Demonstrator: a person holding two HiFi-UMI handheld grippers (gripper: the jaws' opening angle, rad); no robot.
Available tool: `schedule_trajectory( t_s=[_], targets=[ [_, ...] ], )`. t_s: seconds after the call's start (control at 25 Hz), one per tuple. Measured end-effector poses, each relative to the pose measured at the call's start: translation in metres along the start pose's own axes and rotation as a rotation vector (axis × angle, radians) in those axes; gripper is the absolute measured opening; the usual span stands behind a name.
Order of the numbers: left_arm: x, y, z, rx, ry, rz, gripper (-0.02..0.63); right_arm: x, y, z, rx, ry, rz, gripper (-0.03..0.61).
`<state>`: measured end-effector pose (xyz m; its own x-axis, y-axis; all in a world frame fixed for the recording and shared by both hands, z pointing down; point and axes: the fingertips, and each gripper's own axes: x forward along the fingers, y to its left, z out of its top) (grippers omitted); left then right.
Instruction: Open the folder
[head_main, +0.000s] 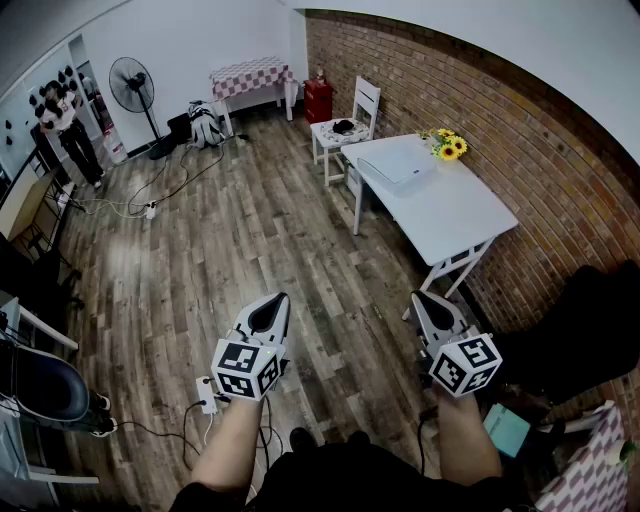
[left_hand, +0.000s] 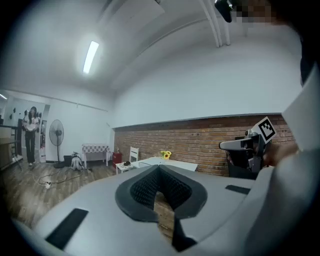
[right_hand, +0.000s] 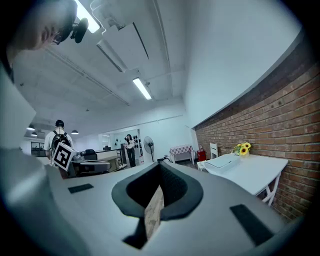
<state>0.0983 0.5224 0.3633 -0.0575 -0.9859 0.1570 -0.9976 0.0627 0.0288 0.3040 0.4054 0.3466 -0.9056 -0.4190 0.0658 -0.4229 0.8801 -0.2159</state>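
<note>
Left gripper (head_main: 277, 300) and right gripper (head_main: 422, 298) are held over open wood floor (head_main: 250, 240), jaws closed together, nothing gripped. Folder (head_main: 397, 167) is seen flat at the far end of the white table (head_main: 455, 220), well apart from both

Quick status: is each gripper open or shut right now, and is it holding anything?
Left gripper: closed, nothing between the jaws.
Right gripper: closed, nothing between the jaws.
</note>
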Motion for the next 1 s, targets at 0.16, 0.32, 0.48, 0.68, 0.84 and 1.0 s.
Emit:
schedule_trajectory(
  t_s=[0.16,0.32,0.48,0.68,0.84,1.0],
  targets=[
    [0.007,-0.015,0.001,0.007,0.009,-0.010,0.018,-0.008,-0.015,0.003,0.013,-0.001,-0.006,0.012],
    [0.012,-0.033,-0.005,0.011,0.027,-0.020,0.018,-0.022,-0.025,0.002,0.000,0.000,-0.019,0.012],
    [0.018,-0.054,-0.007,0.019,0.031,-0.020,0.018,-0.040,-0.041,0.000,0.001,-0.003,-0.018,0.012],
    [0.033,-0.079,-0.010,0.020,0.028,-0.025,0.018,-0.055,-0.049,-0.009,0.021,0.003,0.024,0.014],
    [0.050,-0.086,-0.014,0.012,0.034,-0.034,0.018,-0.054,-0.065,-0.015,0.054,0.013,0.016,0.014],
    [0.077,-0.080,-0.018,0.003,0.037,-0.044,0.018,-0.039,-0.084,-0.018,0.075,0.017,0.001,0.015]
  ],
)
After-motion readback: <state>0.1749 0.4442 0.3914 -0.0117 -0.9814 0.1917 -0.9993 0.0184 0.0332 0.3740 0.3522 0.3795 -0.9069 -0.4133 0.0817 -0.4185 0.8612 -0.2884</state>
